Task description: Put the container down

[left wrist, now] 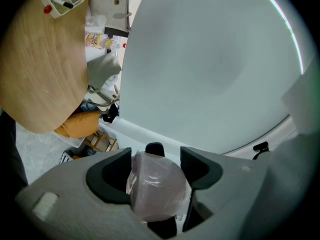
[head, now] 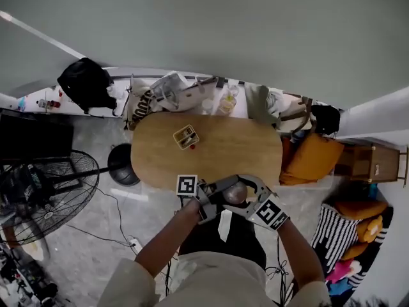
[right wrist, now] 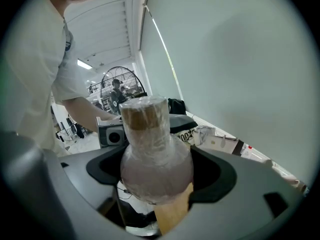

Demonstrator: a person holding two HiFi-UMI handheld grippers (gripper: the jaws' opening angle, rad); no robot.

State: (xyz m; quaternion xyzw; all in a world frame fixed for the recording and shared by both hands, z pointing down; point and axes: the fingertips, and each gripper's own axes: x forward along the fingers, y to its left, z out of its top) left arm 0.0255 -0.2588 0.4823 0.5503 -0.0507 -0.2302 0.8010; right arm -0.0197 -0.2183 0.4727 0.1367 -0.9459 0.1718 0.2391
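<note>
The container is a round-bellied flask wrapped in clear film, with a cork-coloured stopper in its neck. It hangs in the air just off the near edge of the wooden table, in front of the person's body. My left gripper is shut on its belly from the left. My right gripper is shut on the same belly from the right, neck pointing away from that camera.
A small tray of pens lies on the table's left part. Bags and clutter line the wall shelf behind it. A standing fan and a black stool base are at the left, an orange cushion at the right.
</note>
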